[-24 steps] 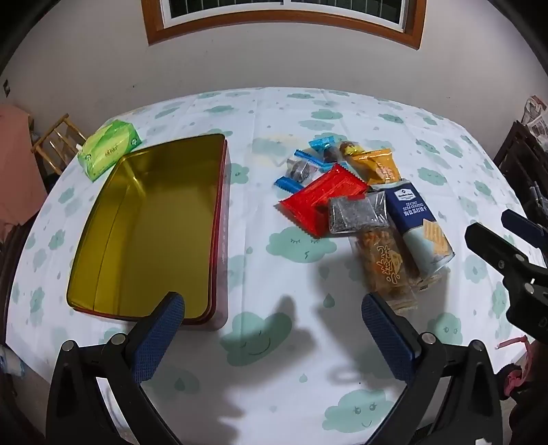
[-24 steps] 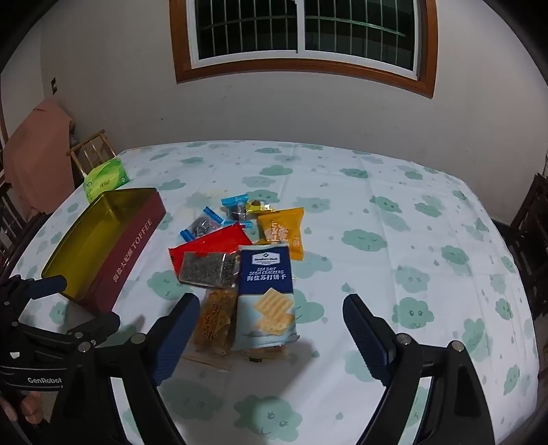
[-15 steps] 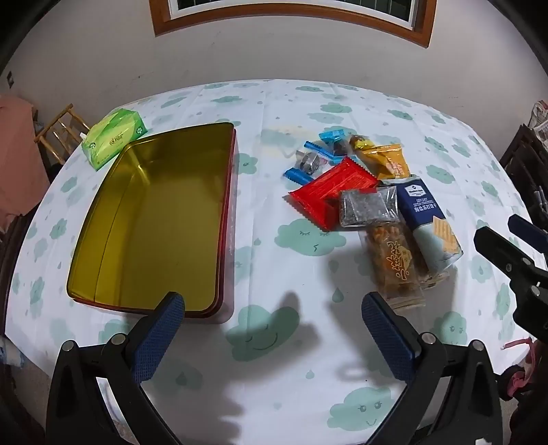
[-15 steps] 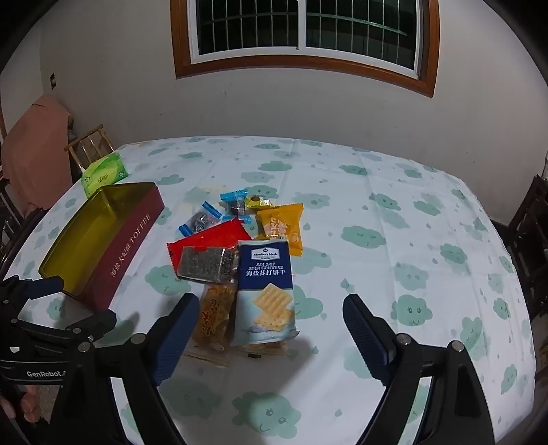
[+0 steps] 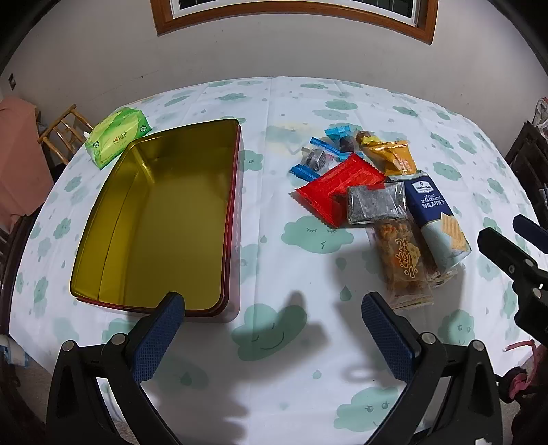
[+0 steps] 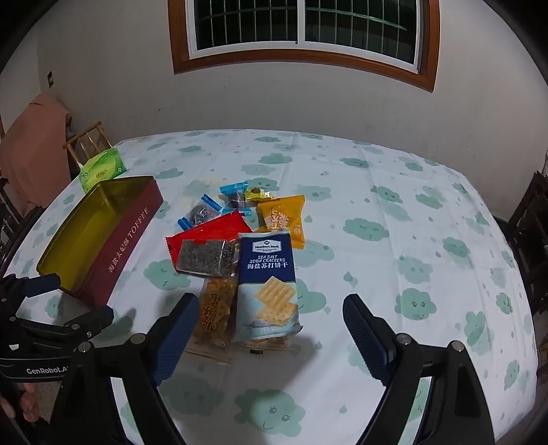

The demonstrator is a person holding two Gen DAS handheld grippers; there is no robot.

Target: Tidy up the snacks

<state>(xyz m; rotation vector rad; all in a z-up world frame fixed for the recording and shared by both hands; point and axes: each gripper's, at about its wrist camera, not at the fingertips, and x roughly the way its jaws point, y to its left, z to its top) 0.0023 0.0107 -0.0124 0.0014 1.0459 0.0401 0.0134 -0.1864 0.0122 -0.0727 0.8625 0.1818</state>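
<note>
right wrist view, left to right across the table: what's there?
green tissue pack → toffee tin → red packet → soda crackers pack → bare tablecloth.

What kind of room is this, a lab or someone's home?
Most likely a home dining room. A table wears a cloud-print cloth, with packaged snacks and an open toffee tin on it. Behind are a wood-framed window and a wooden chair by the plain wall.
</note>
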